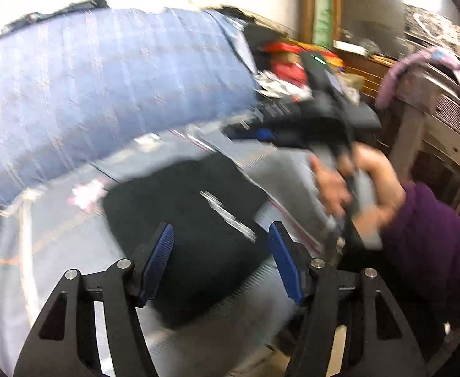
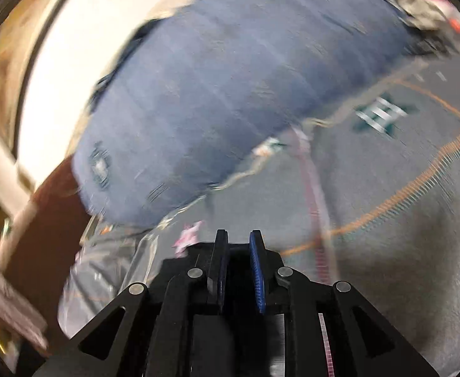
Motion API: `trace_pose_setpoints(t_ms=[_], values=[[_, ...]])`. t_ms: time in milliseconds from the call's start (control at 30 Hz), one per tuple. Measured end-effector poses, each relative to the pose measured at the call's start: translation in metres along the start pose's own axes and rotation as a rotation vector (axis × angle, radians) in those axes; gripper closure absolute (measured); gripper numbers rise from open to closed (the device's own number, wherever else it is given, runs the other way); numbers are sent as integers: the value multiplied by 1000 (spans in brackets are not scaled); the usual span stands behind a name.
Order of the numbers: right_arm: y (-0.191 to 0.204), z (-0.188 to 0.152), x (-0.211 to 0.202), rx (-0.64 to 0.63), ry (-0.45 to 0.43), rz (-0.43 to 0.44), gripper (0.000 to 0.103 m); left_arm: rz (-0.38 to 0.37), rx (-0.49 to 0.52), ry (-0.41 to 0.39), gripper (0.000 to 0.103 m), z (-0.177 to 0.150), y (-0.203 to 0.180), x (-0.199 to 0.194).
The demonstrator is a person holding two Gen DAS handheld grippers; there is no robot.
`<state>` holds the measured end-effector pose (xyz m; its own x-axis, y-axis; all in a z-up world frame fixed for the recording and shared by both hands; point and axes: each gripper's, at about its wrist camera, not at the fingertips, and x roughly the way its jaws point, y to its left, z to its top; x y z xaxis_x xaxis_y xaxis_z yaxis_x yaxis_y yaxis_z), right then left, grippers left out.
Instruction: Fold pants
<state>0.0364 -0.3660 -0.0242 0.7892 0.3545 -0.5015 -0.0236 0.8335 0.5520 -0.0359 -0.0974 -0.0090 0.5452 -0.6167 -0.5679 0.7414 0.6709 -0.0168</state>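
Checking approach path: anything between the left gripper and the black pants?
Nothing visible. The left gripper is open directly over the black pants on the grey bed cover; the blue pillow lies well beyond.

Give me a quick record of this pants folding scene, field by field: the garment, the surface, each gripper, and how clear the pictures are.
garment: black folded pants, lying flat
surface: grey patterned bed cover
bedding behind: blue rolled quilt
left gripper: open, above the pants, nothing between its blue pads
right gripper: jaws nearly together; black cloth seems to lie at them, a grip is unclear
person: hand in a purple sleeve holds the right gripper
image clarity: both views motion-blurred
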Motion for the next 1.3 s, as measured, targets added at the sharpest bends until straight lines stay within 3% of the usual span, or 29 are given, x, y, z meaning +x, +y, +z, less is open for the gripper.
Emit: trace_pose_setpoints(t_ms=[133, 367, 467, 667, 733, 833, 967, 1100, 1167, 1233, 1300], values=[[29, -9, 14, -83, 24, 20, 86, 130, -31, 6, 39, 17, 20, 15], [43, -26, 36, -126, 80, -7, 86, 300, -145, 150, 39, 22, 47, 84], [38, -31, 53, -125, 124, -59, 86, 301, -200, 218, 35, 8, 55, 97], [19, -43, 88, -61, 256, -98, 87, 296, -265, 263, 16, -9, 66, 109], [15, -45, 93, -46, 263, -97, 87, 295, -291, 272, 11, -12, 72, 112], [13, -46, 97, -50, 273, -97, 87, 307, -255, 278, 7, -12, 68, 114], [16, -47, 96, -74, 270, -102, 87, 318, -284, 282, 7, -11, 69, 111], [22, -44, 81, -99, 227, -104, 87, 323, -309, 219, 8, -12, 62, 82], [31, -44, 68, -165, 182, -125, 84, 335, -296, 175, 8, -12, 54, 61], [41, -47, 51, -230, 137, -135, 73, 347, -275, 141, 8, -15, 47, 44], [46, -50, 38, -237, 110, -112, 73, 357, -260, 135, 8, -21, 40, 34]])
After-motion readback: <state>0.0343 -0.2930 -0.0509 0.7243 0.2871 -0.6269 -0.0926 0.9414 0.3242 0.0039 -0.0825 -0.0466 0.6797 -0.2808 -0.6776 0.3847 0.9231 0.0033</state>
